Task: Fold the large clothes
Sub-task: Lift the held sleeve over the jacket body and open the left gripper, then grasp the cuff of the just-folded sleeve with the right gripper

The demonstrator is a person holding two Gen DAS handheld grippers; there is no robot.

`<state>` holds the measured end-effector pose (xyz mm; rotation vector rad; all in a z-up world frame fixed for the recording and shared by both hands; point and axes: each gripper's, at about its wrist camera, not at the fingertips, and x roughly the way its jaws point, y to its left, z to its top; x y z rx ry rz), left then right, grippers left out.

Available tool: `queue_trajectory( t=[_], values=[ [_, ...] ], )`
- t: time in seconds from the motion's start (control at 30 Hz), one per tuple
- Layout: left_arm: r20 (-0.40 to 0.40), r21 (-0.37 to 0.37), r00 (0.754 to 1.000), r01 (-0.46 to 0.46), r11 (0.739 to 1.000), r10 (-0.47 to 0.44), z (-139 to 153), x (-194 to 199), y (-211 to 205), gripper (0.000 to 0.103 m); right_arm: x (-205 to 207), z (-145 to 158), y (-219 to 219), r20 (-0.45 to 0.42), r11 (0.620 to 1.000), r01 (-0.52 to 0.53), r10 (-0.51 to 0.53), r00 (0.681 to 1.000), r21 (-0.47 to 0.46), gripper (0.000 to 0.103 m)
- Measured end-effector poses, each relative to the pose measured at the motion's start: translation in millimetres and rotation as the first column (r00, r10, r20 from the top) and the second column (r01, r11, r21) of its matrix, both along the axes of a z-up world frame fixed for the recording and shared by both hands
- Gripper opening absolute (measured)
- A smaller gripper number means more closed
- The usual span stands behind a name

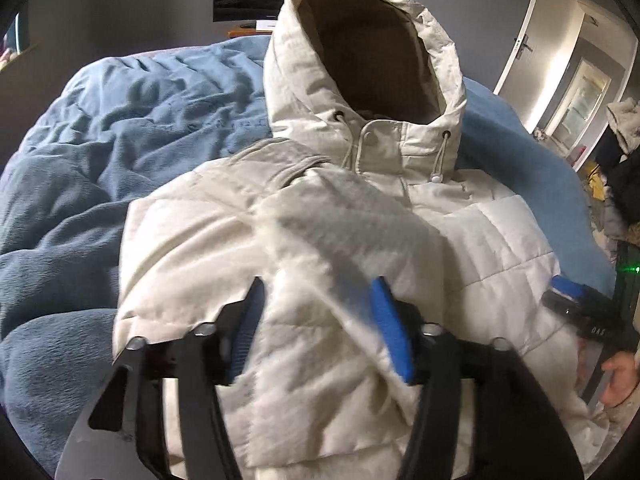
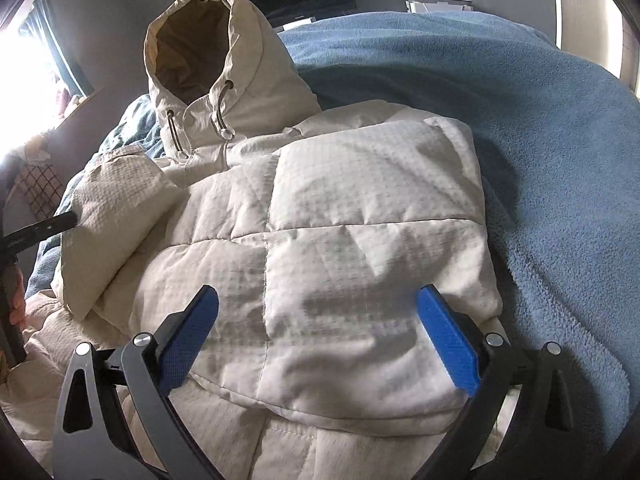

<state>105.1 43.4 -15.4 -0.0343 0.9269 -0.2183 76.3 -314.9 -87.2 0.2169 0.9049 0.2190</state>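
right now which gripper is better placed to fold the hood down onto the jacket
Probably left. The left gripper stands open over the folded sleeve, in line with the hood straight ahead. The right gripper, also open, sits at the jacket's side, with the hood off to its left.

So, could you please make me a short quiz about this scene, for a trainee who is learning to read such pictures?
1. True or false: the hood of the puffer jacket lies flat and closed.
2. Multiple choice: the jacket rests on
A. a wooden floor
B. a blue blanket
C. a glass table
3. Short answer: how do the jaws of the left gripper and the right gripper stand, and is fabric between them?

Key
1. False: it stands up and gapes open.
2. B.
3. Both stand open. A fold of the jacket lies between the left fingers; the right fingers hover over the folded side panel, apparently without pinching it.
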Motion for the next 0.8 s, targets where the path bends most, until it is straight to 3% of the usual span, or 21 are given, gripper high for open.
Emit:
queue_trajectory(
  t=[0.1, 0.2, 0.37, 0.53, 0.8],
  values=[
    [0.021, 0.079, 1.000, -0.020, 0.997, 0.018, 7, -22, 5, 0.076, -2, 1, 1, 0.005, 1.000, 0.001, -0.001, 1.000, -0.010, 0.095],
    [0.020, 0.149, 1.000, -0.017, 0.989, 0.014, 3, -39, 11, 0.079, -4, 4, 7, 0.012, 0.999, -0.002, 0.003, 1.000, -0.046, 0.095],
    [0.011, 0.095, 0.997, -0.074, 0.993, 0.074, -6, -42, 32, 0.079, -7, 20, 28, 0.047, 0.984, -0.021, 0.029, 0.998, -0.176, 0.095],
    [0.014, 0.100, 0.998, -0.067, 0.993, 0.066, -13, -41, 32, 0.079, 2, 40, 54, 0.058, 0.959, -0.026, 0.044, 0.997, -0.283, 0.095],
    [-0.004, 0.103, 0.994, -0.108, 0.989, 0.109, -22, -35, 35, 0.079, 12, 86, 115, 0.045, 0.972, -0.111, 0.123, 0.991, -0.207, 0.095]
  ],
)
